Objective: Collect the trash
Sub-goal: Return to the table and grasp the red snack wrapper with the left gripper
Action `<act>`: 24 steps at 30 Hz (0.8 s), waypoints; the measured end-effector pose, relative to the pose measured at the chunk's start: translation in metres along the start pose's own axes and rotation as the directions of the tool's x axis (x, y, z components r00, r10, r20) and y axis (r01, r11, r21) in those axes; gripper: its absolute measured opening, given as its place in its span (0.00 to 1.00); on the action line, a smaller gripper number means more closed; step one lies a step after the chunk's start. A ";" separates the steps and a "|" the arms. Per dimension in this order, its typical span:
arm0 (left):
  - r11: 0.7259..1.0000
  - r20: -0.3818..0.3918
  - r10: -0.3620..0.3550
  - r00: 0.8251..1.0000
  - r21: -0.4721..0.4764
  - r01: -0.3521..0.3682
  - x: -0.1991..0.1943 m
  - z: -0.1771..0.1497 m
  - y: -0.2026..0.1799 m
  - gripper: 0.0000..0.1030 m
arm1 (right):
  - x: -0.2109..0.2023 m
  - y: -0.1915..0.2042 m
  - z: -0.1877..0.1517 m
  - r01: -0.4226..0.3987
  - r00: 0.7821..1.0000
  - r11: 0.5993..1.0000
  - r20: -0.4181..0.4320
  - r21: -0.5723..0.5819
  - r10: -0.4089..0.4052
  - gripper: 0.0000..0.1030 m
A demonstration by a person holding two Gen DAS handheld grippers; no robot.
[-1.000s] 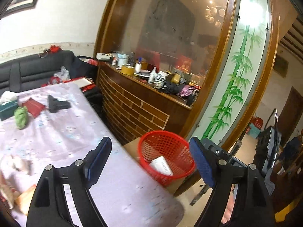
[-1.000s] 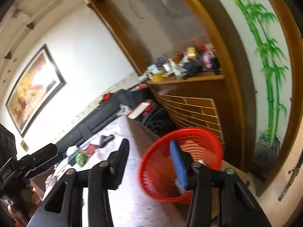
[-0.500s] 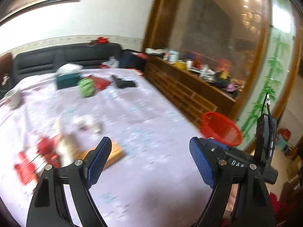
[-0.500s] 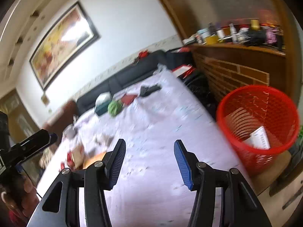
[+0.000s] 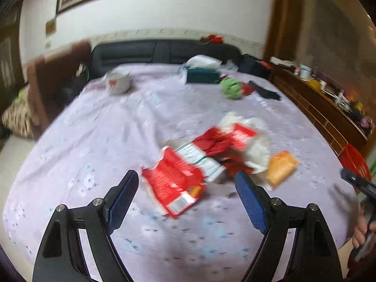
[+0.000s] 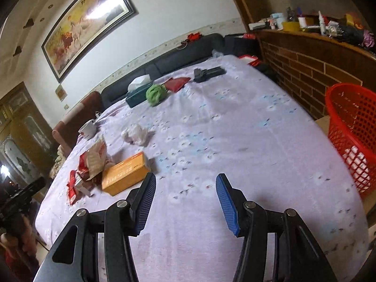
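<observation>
A pile of red and white wrappers [image 5: 188,171] lies on the lilac tablecloth [image 5: 117,129] just ahead of my open, empty left gripper [image 5: 185,197]. An orange box [image 5: 280,168] lies right of the pile; it also shows in the right wrist view [image 6: 124,174], left of my open, empty right gripper [image 6: 185,199]. Crumpled white paper [image 6: 137,134] lies beyond the box. The red mesh basket [image 6: 352,129], with white paper inside, stands off the table's right edge.
A white bowl [image 5: 117,82], a teal tissue box [image 5: 202,75], a green cloth ball [image 5: 231,88], a red pouch [image 6: 177,83] and a black object [image 6: 208,72] lie at the far end. A dark sofa [image 5: 164,51] stands behind; a brick-fronted cluttered counter [image 6: 317,54] at right.
Both grippers swung left, away from the red basket, and now face the table. The wrapper pile has come close before the left gripper. Both stay open.
</observation>
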State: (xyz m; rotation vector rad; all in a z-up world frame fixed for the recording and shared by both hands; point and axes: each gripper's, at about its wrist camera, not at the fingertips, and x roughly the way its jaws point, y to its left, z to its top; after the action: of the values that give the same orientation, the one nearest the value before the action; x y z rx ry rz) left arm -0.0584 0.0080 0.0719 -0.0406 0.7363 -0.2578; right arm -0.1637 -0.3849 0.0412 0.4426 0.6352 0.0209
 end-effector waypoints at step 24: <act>0.946 -0.073 -0.006 0.997 -0.322 -0.017 0.074 -0.007 0.027 0.68 | 0.003 0.028 -0.011 -0.035 0.999 0.998 -0.030 -0.043 0.033 0.55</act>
State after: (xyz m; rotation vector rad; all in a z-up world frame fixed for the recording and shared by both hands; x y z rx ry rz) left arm -0.0042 0.0157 0.0144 -0.3424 0.8460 -0.1312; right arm -0.1644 -0.3546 0.0436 0.4115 0.6546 0.0737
